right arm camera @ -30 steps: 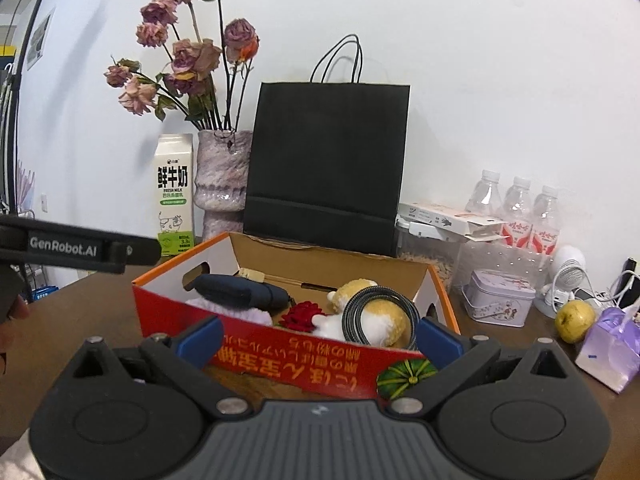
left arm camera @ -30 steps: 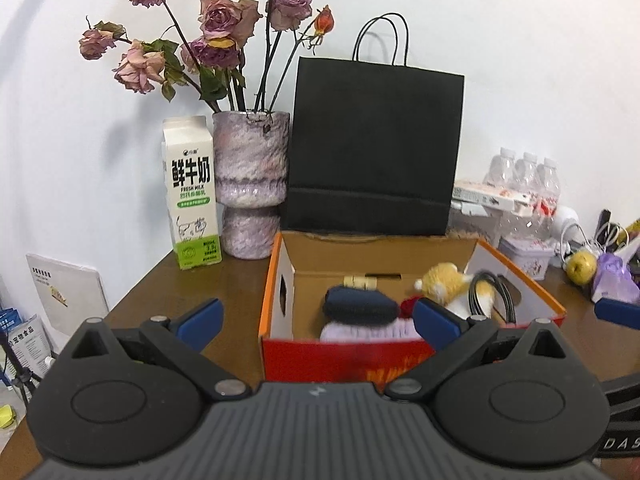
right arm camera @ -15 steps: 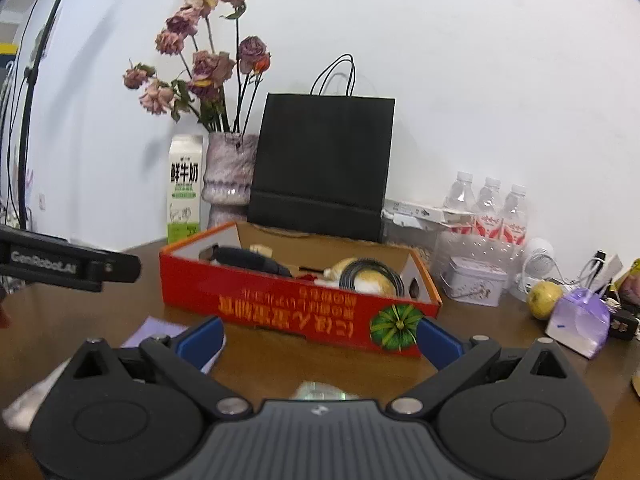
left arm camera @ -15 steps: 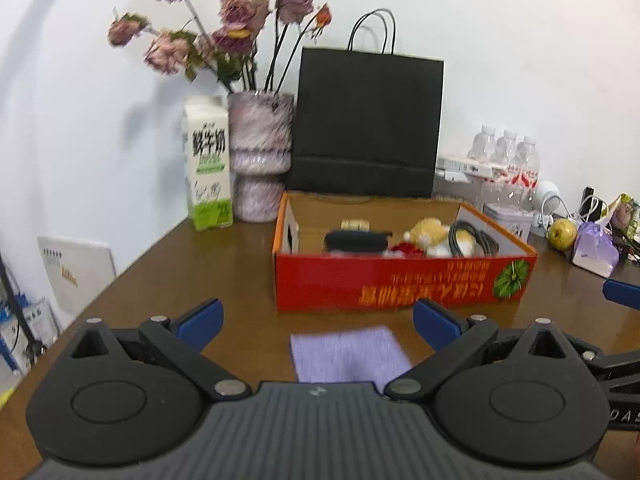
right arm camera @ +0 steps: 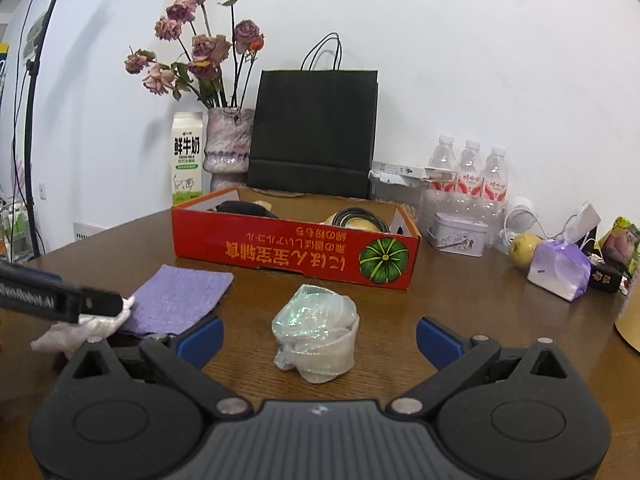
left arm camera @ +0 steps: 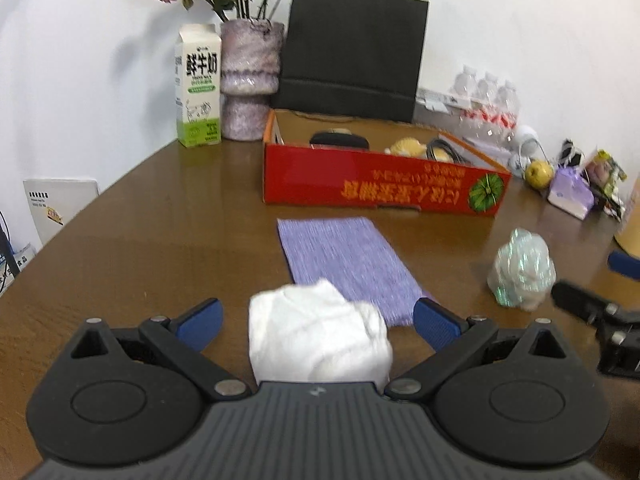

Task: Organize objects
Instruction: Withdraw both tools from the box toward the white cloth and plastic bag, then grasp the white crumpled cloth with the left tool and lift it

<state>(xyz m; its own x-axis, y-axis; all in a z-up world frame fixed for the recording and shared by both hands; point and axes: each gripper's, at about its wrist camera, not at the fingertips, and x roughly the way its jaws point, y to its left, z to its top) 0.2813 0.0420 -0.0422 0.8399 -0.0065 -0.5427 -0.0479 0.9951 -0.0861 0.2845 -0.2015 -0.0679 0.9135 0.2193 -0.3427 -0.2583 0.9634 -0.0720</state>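
Note:
A red cardboard box (left arm camera: 380, 184) (right arm camera: 296, 250) stands mid-table holding a dark pouch, a yellow plush and a black cable coil. In front of it lies a flat purple cloth (left arm camera: 348, 264) (right arm camera: 180, 294). A crumpled white cloth (left arm camera: 320, 338) (right arm camera: 80, 330) sits between the wide-apart fingers of my left gripper (left arm camera: 318, 320), which is open. A shiny iridescent wrapped bundle (right arm camera: 316, 334) (left arm camera: 522, 270) rests between the spread fingers of my right gripper (right arm camera: 318, 338), also open. Neither gripper visibly presses its object.
Behind the box stand a milk carton (left arm camera: 199, 88), a vase with dried roses (left arm camera: 250, 84) and a black paper bag (left arm camera: 352, 46). At the right are water bottles (right arm camera: 472, 176), a tin (right arm camera: 458, 234), a yellow fruit (right arm camera: 524, 248) and a purple packet (right arm camera: 560, 270).
Both grippers have pulled back from the box toward the table's near edge and tilted down. The white cloth and the shiny bundle now lie between their fingers.

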